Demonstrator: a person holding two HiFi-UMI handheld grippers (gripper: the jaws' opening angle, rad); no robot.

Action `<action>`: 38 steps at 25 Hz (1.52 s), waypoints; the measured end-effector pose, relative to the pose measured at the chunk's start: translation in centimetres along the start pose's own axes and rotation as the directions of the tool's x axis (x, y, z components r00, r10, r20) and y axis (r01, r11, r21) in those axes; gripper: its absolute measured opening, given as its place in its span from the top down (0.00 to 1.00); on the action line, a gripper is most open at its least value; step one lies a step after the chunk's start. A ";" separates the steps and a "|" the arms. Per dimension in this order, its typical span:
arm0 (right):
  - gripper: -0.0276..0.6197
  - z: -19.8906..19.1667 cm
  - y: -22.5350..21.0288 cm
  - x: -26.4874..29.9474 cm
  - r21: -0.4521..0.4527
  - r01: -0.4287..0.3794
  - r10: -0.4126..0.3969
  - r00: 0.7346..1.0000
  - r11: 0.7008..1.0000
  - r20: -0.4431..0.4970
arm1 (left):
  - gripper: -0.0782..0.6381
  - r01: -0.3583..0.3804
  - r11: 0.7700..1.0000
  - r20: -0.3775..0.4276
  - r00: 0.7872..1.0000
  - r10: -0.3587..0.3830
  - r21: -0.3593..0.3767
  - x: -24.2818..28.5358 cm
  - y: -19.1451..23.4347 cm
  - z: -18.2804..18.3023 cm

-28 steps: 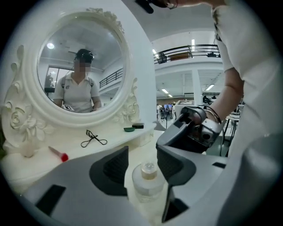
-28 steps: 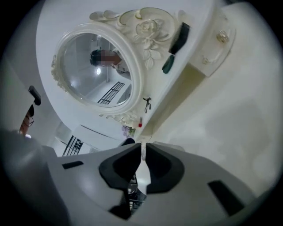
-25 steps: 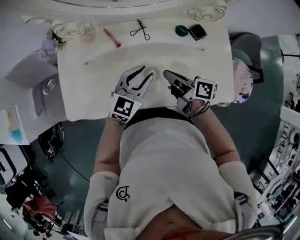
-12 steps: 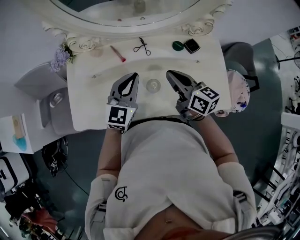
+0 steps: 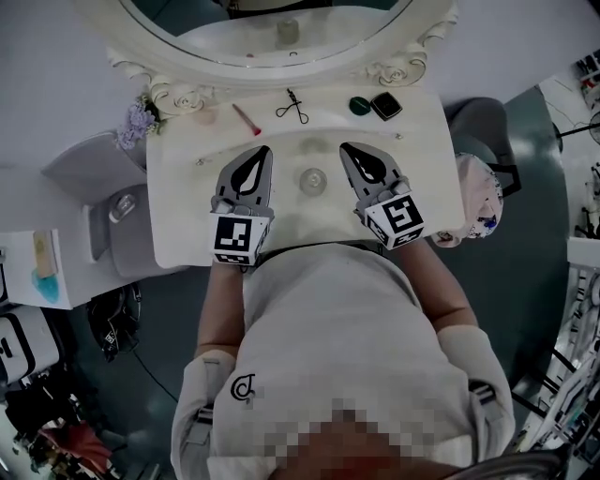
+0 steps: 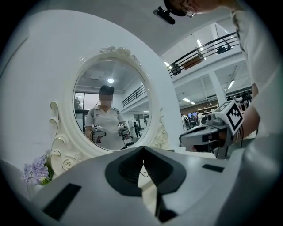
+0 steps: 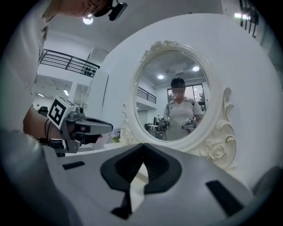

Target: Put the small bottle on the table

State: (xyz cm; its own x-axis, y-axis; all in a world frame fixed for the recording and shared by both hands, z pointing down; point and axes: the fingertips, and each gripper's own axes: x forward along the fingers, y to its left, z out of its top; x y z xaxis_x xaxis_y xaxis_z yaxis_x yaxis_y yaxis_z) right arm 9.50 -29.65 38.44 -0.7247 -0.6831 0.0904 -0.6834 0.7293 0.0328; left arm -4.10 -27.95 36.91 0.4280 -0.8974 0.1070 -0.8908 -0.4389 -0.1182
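Facing a pale desk (image 5: 187, 220) backed by an oval mirror (image 5: 272, 28). Left tool (image 5: 260, 150) and right tool (image 5: 345, 148) side by side above the desk, each pressed together on nothing. Bottle (image 5: 310, 180) standing on the desk between them, touching neither. Curler (image 5: 292, 106) near the mirror.

Open tabletop (image 5: 309, 223) around small bottle (image 5: 311, 180); mirror frame (image 5: 392, 68) behind.
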 end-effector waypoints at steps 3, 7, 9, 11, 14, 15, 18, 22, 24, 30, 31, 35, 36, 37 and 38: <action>0.95 1.5 0.3 -0.1 -0.036 0.002 0.000 0.999 0.999 0.053 | 0.87 0.001 1.000 0.006 1.000 -0.001 0.012 -0.5 -0.1 0.8; 0.95 3.3 0.6 0.0 -0.086 0.002 0.006 0.996 0.996 0.093 | 0.87 -0.010 1.000 0.019 1.000 0.010 0.019 -0.9 0.2 1.8; 0.95 3.5 0.8 -0.1 -0.092 -0.003 0.012 0.995 0.996 0.095 | 0.87 -0.007 1.000 0.021 1.000 0.006 0.028 -1.0 0.0 2.1; 0.95 3.2 0.9 -0.2 -0.080 -0.006 0.013 0.996 0.997 0.087 | 0.87 -0.002 0.999 0.020 1.000 0.001 0.038 -1.1 -0.2 2.3; 0.95 2.8 0.9 -0.4 -0.072 -0.003 0.009 0.997 0.997 0.079 | 0.87 -0.006 0.999 0.016 1.000 0.005 0.045 -1.1 -0.6 2.4; 0.95 2.8 0.9 -0.4 -0.074 -0.001 0.007 0.997 0.997 0.078 | 0.87 -0.010 0.999 0.016 1.000 0.009 0.047 -1.1 -0.6 2.4; 0.95 2.7 0.6 -0.6 -0.064 0.016 -0.012 0.997 0.998 0.074 | 0.87 -0.010 0.999 0.019 1.000 0.009 0.050 -1.1 -0.9 2.5; 0.95 2.9 0.5 -0.8 -0.053 0.025 -0.021 0.996 0.998 0.083 | 0.87 -0.001 0.999 0.020 1.000 0.000 0.047 -1.1 -1.3 2.6; 0.95 2.8 0.5 -0.9 -0.052 0.027 -0.023 0.996 0.998 0.082 | 0.87 0.007 0.999 0.020 1.000 -0.008 0.046 -1.1 -1.5 2.6; 0.95 2.7 0.2 -1.0 -0.038 0.041 -0.038 0.996 0.998 0.077 | 0.87 0.012 0.999 0.031 0.999 -0.013 0.041 -0.9 -1.8 3.1; 0.95 2.8 0.2 -1.0 -0.037 0.041 -0.038 0.996 0.998 0.078 | 0.87 0.013 0.999 0.032 0.999 -0.015 0.040 -0.9 -1.8 3.2; 0.95 3.1 0.1 -1.0 -0.038 0.037 -0.034 0.996 0.999 0.082 | 0.87 0.008 0.999 0.032 0.999 -0.009 0.038 -0.8 -1.6 3.3; 0.95 3.2 0.1 -1.0 -0.041 0.037 -0.033 0.996 0.998 0.084 | 0.87 0.005 0.999 0.030 1.000 -0.006 0.038 -0.8 -1.5 3.3; 0.95 3.4 0.1 -0.9 -0.045 0.036 -0.032 0.996 0.998 0.086 | 0.87 0.003 0.999 0.029 1.000 -0.004 0.036 -0.7 -1.4 3.3; 0.95 3.5 0.1 -0.9 -0.050 0.035 -0.030 0.996 0.998 0.088 | 0.87 0.002 0.999 0.027 1.000 -0.002 0.034 -0.6 -1.3 3.3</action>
